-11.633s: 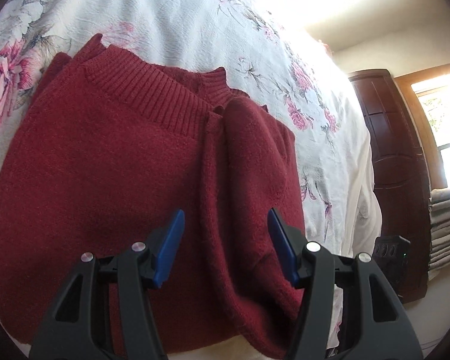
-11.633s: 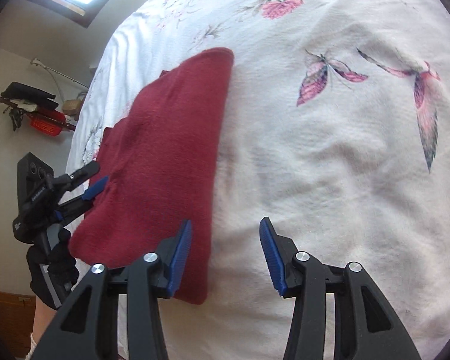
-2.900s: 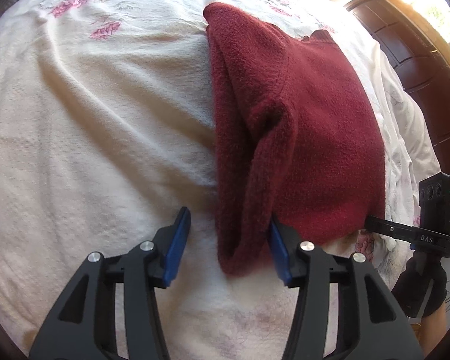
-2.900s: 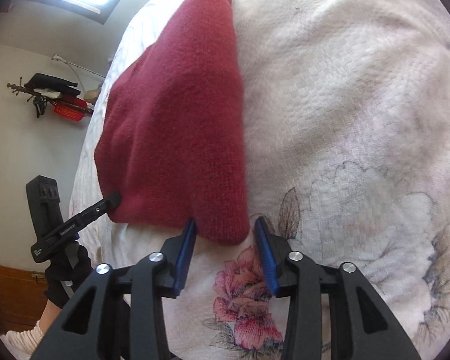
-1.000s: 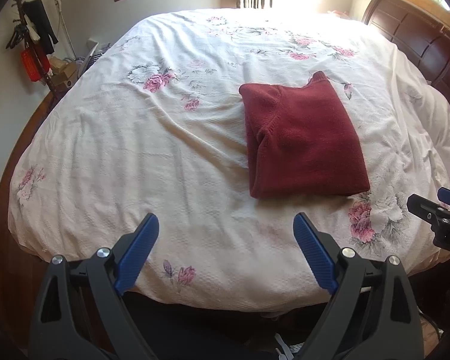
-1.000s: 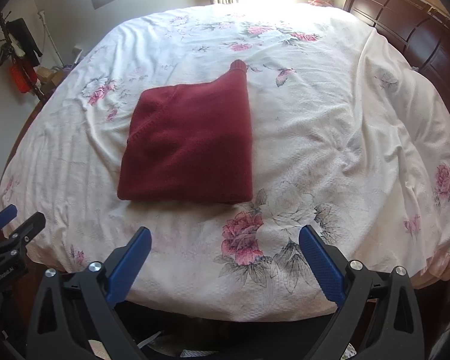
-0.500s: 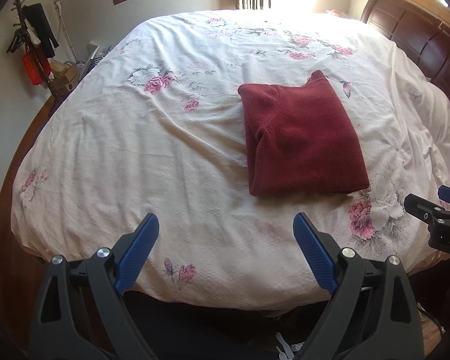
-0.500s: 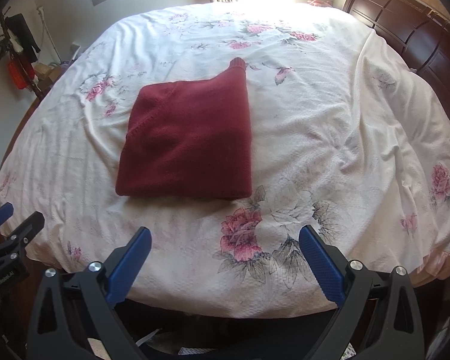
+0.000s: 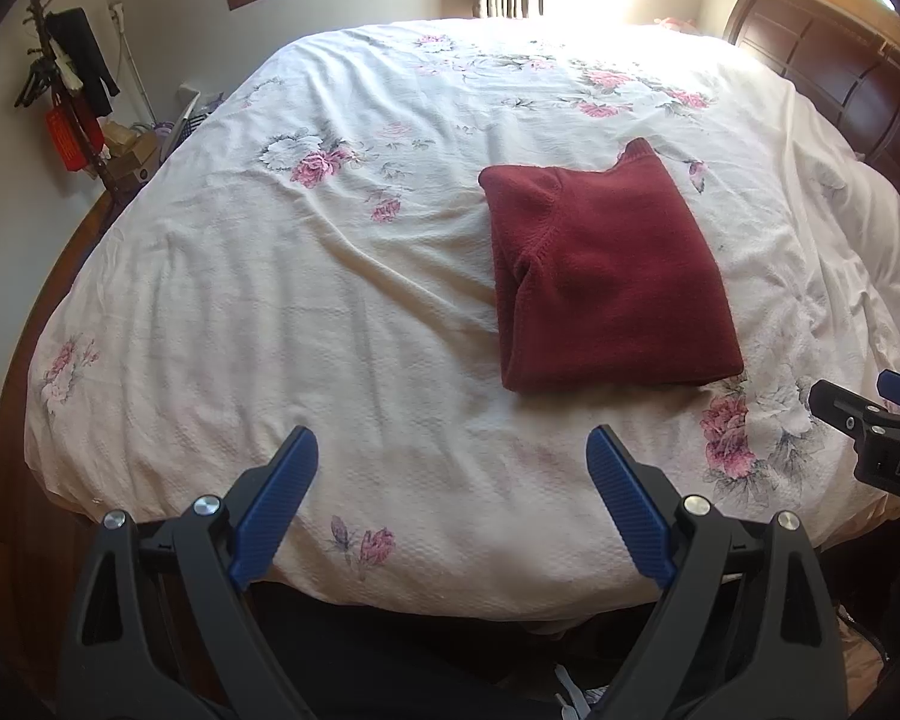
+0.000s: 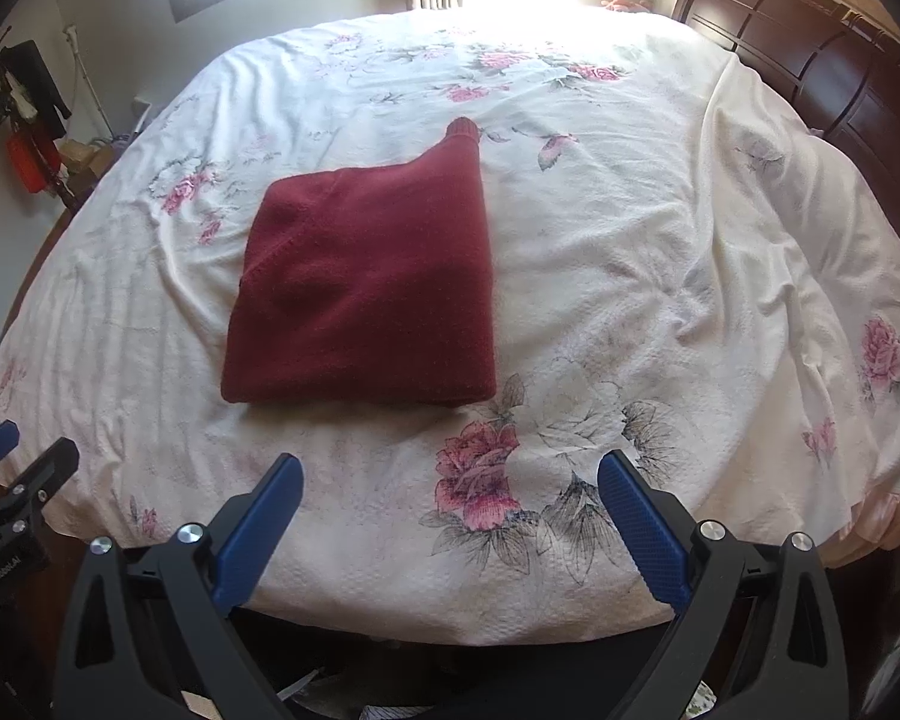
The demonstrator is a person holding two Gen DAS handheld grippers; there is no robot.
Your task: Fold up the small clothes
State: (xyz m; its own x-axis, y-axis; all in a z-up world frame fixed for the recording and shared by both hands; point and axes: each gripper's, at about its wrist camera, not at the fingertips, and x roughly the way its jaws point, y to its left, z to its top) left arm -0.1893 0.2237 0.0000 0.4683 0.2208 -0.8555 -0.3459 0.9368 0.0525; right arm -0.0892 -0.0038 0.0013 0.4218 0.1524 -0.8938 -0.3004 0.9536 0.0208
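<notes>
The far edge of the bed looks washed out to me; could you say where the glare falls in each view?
Left wrist view: window light blows out the bedspread beyond the red sweater. Right wrist view: similar glare on the far bedspread; the sweater stays evenly lit.

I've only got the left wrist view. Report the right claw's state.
Observer: The right claw is wide open and holds nothing.
Operator: Tell me what's in front of it.
Observer: A rose print on the sheet sits between its fingertips. The sweater lies beyond them, untouched.
Operator: Check the bed's near right corner.
Observer: A peach trim shows below the sheet's edge there.
</notes>
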